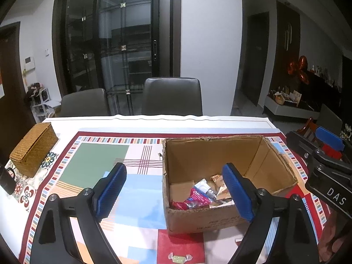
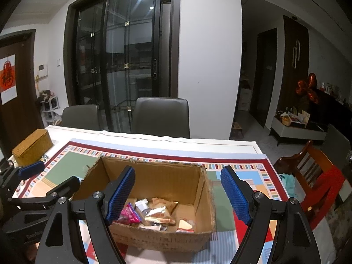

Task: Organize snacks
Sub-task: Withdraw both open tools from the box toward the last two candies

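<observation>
An open cardboard box (image 1: 220,154) stands on the patterned tablecloth (image 1: 94,160). Several snack packets (image 1: 199,195), pink, white and tan, lie in its near part. My left gripper (image 1: 176,190) hovers open in front of the box's left corner, its blue pads wide apart and touching nothing. A wrapped candy (image 1: 179,258) lies on the cloth below it. In the right wrist view my right gripper (image 2: 178,197) is open above the box (image 2: 165,176) and the snack packets (image 2: 154,213), holding nothing. Each gripper shows in the other's view, the right gripper (image 1: 316,145) and the left gripper (image 2: 48,176).
A woven wicker box (image 1: 33,149) sits at the table's left edge, with a dark object (image 1: 6,180) near it. Two grey chairs (image 1: 171,96) stand behind the table. A red wooden chair (image 2: 312,176) is off the right side.
</observation>
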Available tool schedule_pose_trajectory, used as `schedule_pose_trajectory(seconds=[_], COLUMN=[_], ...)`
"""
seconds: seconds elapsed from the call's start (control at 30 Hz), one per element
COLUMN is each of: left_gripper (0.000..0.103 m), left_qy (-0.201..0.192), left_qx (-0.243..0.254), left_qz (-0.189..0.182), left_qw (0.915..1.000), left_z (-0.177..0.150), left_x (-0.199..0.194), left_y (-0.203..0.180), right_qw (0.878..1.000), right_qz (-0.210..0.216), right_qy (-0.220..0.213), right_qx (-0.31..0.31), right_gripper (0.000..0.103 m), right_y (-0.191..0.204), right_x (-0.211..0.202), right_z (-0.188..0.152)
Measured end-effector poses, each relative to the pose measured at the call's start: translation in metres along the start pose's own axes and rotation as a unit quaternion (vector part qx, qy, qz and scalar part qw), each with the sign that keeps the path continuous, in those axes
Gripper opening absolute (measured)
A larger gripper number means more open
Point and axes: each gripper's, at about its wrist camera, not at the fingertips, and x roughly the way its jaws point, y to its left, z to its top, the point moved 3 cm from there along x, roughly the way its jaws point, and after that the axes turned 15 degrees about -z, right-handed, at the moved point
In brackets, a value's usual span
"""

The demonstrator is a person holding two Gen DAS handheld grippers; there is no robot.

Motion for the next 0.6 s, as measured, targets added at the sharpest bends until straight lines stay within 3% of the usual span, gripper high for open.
schedule_pose_trajectory(seconds=[0.6], left_gripper=[0.089], left_qy=[0.0], left_qx=[-0.007], left_qz=[-0.002], left_qw=[1.0], left_z=[-0.017], left_x=[-0.023], left_y=[-0.003], right_qw=[1.0], right_qz=[0.0], right_qy=[0.005], right_qx=[0.005], right_gripper=[0.081], right_y=[-0.009], right_x=[-0.022], right_z=[-0.015])
